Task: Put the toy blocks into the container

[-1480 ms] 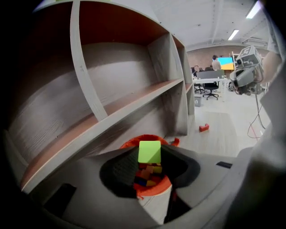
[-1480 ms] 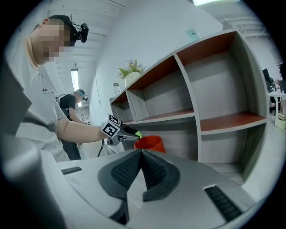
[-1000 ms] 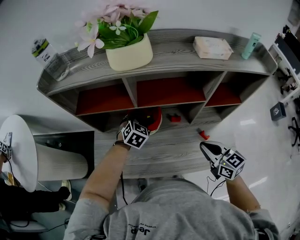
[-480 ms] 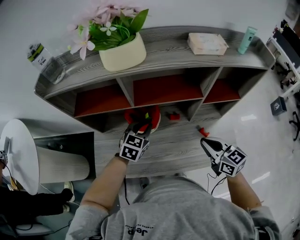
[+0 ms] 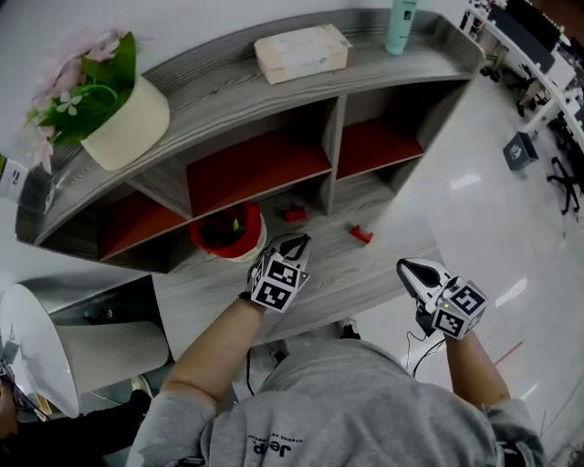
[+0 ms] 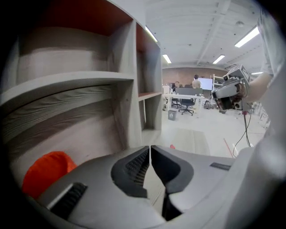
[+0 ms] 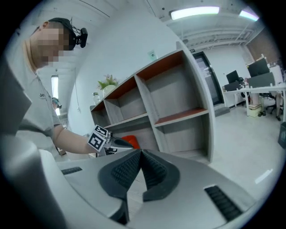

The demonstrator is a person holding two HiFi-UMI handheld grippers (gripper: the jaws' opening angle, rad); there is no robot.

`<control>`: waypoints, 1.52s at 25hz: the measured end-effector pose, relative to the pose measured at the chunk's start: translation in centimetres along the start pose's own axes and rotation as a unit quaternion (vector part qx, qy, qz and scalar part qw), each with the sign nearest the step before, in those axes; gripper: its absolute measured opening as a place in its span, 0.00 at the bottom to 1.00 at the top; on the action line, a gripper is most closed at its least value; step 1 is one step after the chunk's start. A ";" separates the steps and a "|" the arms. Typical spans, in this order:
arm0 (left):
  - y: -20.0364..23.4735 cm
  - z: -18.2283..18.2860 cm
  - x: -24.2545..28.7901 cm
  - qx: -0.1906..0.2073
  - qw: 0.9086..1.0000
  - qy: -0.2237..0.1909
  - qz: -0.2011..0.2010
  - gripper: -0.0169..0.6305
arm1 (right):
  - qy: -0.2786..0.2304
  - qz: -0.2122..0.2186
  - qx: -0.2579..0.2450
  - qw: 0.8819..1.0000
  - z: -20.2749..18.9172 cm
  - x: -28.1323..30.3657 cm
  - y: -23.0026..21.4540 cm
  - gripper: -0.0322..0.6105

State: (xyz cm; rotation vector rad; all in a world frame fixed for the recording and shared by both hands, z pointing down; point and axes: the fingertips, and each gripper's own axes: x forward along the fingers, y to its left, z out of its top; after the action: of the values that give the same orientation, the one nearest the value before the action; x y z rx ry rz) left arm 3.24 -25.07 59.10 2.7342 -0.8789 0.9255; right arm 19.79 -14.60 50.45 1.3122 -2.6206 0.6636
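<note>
from the head view i see a grey wood-grain shelf unit (image 5: 274, 119) with red-lined compartments, standing on a glossy white floor (image 5: 493, 191). on its top sit a cream flower pot (image 5: 128, 123), a tissue box (image 5: 301, 52) and a green bottle (image 5: 400, 18). its low front ledge (image 5: 365, 274) carries the task's things. the red container (image 5: 228, 233) is at the mouth of the middle-left compartment, with what may be a yellow-green piece inside, too small for me to be sure. one red toy block (image 5: 294, 214) lies just right of it, and a second red block (image 5: 361, 234) lies further right, well apart from the container.

the left gripper (image 5: 297, 243) hangs over the ledge just right of the container, near the first block. the right gripper (image 5: 407, 267) is off the ledge's right end, over the floor.

the left gripper view adds the room beyond: an open office with office chairs (image 6: 187, 106) and ceiling lights (image 6: 248, 36). there the left gripper (image 6: 150, 150) has its jaws pressed together with nothing between them, and the container (image 6: 47, 172) shows as an orange-red bulge low left. the right gripper view shows the right gripper (image 7: 140, 154) fully closed and empty too, looking across at the shelf's side.
</note>
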 end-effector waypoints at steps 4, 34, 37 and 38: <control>-4.9 1.2 6.2 0.039 0.998 0.027 -0.051 0.11 | -0.012 -0.047 0.033 0.998 -2.5 -4.8 -3.2 0.08; -13.0 -4.5 21.4 0.420 0.881 0.190 -0.107 0.18 | -0.017 -0.128 0.114 0.985 -9.8 -15.4 -11.4 0.08; -12.0 -2.1 18.3 0.399 0.899 0.156 -0.088 0.18 | -0.019 -0.112 0.103 0.988 -8.5 -13.9 -10.4 0.08; -11.5 -1.4 17.1 0.394 0.904 0.146 -0.081 0.18 | -0.018 -0.107 0.099 0.989 -7.9 -13.2 -9.9 0.08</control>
State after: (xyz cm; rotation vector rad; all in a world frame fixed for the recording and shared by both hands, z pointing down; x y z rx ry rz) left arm 20.01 -23.51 71.06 3.0486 -0.2229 1.9245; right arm 35.08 -6.63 56.60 1.6463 -2.4431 0.8885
